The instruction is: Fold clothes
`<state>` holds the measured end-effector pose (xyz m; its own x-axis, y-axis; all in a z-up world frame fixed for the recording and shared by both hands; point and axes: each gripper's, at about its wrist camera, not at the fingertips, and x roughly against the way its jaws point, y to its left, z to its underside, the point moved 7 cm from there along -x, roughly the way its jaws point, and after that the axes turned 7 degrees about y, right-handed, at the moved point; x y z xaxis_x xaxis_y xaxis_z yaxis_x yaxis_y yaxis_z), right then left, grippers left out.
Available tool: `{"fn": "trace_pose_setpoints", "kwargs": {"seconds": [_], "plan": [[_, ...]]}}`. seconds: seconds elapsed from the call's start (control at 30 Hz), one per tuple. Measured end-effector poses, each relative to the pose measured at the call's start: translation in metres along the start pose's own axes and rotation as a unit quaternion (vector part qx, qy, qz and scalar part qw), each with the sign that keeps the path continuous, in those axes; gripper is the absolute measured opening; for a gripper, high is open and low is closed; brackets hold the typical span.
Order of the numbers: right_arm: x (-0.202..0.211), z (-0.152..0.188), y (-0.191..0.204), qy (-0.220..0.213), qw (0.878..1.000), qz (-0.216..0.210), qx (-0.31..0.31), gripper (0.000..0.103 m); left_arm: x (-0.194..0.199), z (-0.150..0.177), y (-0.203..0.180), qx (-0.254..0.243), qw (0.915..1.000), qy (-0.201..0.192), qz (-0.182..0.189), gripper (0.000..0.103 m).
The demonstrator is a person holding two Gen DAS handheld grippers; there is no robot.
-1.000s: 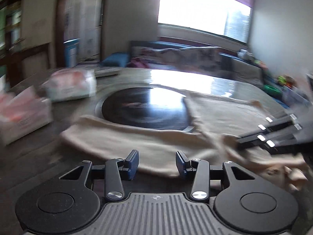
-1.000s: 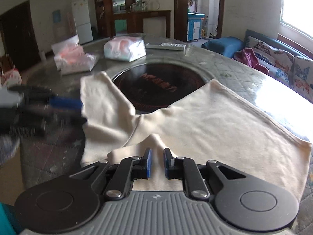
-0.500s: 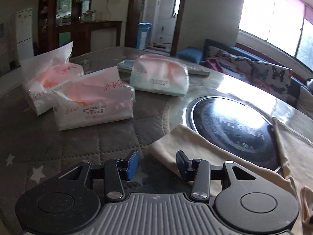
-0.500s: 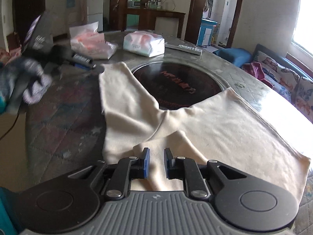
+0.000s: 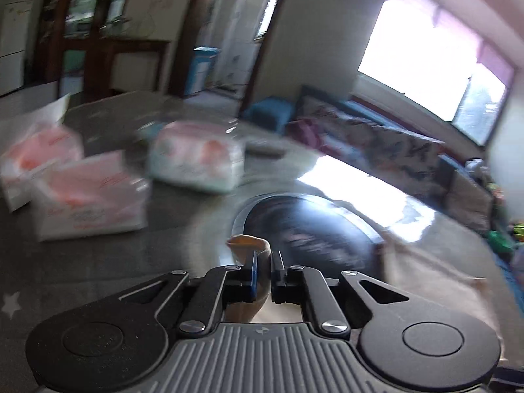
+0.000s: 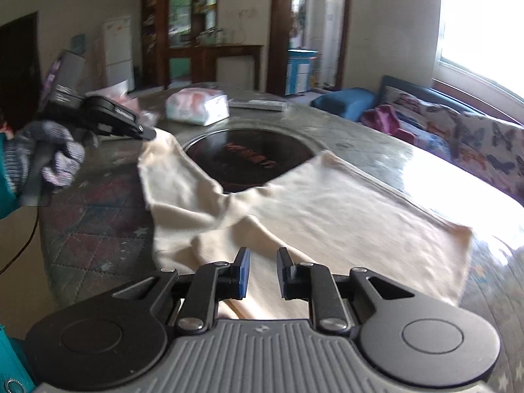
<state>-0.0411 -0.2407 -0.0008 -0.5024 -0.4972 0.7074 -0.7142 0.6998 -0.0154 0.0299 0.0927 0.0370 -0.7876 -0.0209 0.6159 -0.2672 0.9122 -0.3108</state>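
— While the cream garment (image 6: 327, 209) lies spread over the round bench (image 6: 376, 144), what is its cloth like?

— It looks a soft, matte knit, creased and bunched where the two pieces meet in the middle. One long strip runs toward the left tongs (image 6: 149, 133), the broad flat panel spreads to the right, its far edge straight and hemmed. Part of it overlaps the dark glossy disc (image 6: 249, 157) set in the bench's centre, which is ringed by a pale metal band.

— And the left tongs?

— They are clamped together on a corner of the garment; in the left wrist view a curled lip of cream fabric (image 5: 250, 245) sticks up between the blue-faced pads (image 5: 253, 270). A hand in a speckled knitted glove (image 6: 52, 150) holds that tool, and the corner is lifted off the bench.

— The right tongs (image 6: 263, 270)?

— Their jaws are opening, a gap showing between the pads, with the cloth lying beneath them; whether the pads touch it cannot be told.

— Any packages?

— Three soft plastic packs of tissue sit on the far side: two pink-printed ones (image 5: 91, 196) close together and a rounder white one (image 5: 196, 160) beside them, all sealed and pillowy. The bench surface itself is covered in a quilted grey mat (image 6: 95, 229) with faint star prints.
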Motion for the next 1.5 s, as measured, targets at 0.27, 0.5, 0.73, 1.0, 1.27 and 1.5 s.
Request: {"fn": "trace_pose_setpoints", "kwargs": {"seconds": [0.27,0.5,0.73,1.0,1.27,1.5], "plan": [[0.023,0.032,-0.043,-0.026,0.995,0.026,-0.093,0.017,0.042,-0.001,-0.138,-0.075,0.9798,0.005,0.185,0.008],[0.042,0.063,-0.072,-0.04,0.987,0.049,-0.151,0.017,0.045,0.037,-0.212,-0.106,0.9538,0.05,0.277,0.008],[0.054,0.081,-0.086,-0.046,0.979,0.059,-0.188,0.017,0.018,0.09,-0.244,-0.133,0.9297,0.119,0.322,0.009],[0.065,0.08,-0.096,-0.06,0.973,0.073,-0.209,0.018,0.006,0.102,-0.192,-0.178,0.9424,0.122,0.255,0.012],[0.036,0.049,-0.081,-0.054,0.982,0.057,-0.172,0.018,-0.021,0.097,-0.112,-0.163,0.9657,0.125,0.159,0.012],[-0.002,0.034,-0.074,-0.018,0.989,0.06,-0.134,0.018,-0.028,0.092,-0.098,-0.157,0.9671,0.132,0.151,0.012]]}}
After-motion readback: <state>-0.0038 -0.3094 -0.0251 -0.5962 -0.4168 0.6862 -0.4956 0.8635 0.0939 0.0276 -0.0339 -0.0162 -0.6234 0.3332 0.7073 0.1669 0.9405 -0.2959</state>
